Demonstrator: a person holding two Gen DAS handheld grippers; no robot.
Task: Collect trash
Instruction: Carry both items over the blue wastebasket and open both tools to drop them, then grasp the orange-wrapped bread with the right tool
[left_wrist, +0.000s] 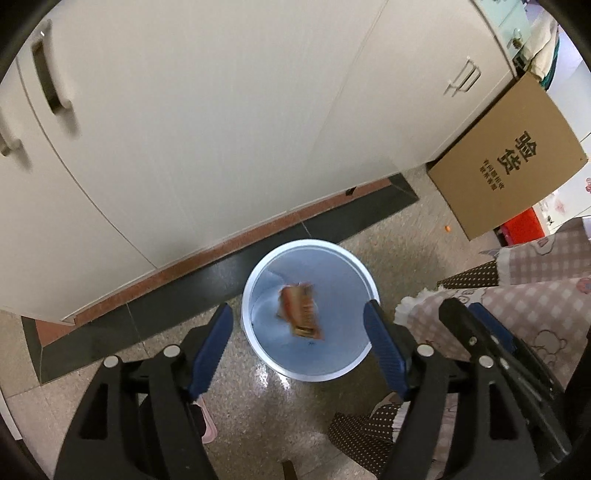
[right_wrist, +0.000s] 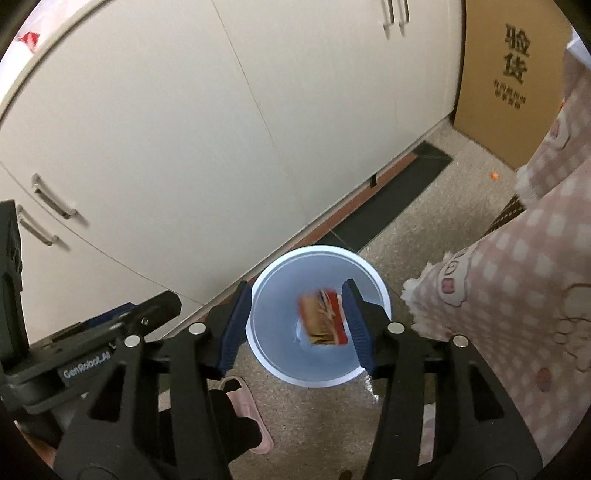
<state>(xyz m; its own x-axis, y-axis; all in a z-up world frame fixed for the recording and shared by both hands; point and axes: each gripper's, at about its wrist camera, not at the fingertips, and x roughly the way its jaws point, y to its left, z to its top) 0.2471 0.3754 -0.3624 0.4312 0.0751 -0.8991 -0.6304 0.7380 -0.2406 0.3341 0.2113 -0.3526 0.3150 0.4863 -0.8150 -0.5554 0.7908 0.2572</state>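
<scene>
A pale blue round bin (left_wrist: 258, 273) stands on the speckled floor below both grippers; it also shows in the right wrist view (right_wrist: 266, 295). An orange and red snack wrapper (left_wrist: 301, 310) is blurred inside the bin's mouth, free of any finger; in the right wrist view the wrapper (right_wrist: 323, 317) sits close to the right finger. My left gripper (left_wrist: 299, 325) is open and empty above the bin. My right gripper (right_wrist: 297, 306) is open and empty above the bin. The left gripper's body (right_wrist: 92, 339) shows at the left of the right wrist view.
Cream cabinet doors (left_wrist: 207, 122) with metal handles stand behind the bin. A cardboard box (left_wrist: 513, 158) leans at the right. The person's pink checked pyjama legs (right_wrist: 517, 288) are right of the bin, and a pink slipper (right_wrist: 251, 413) is below.
</scene>
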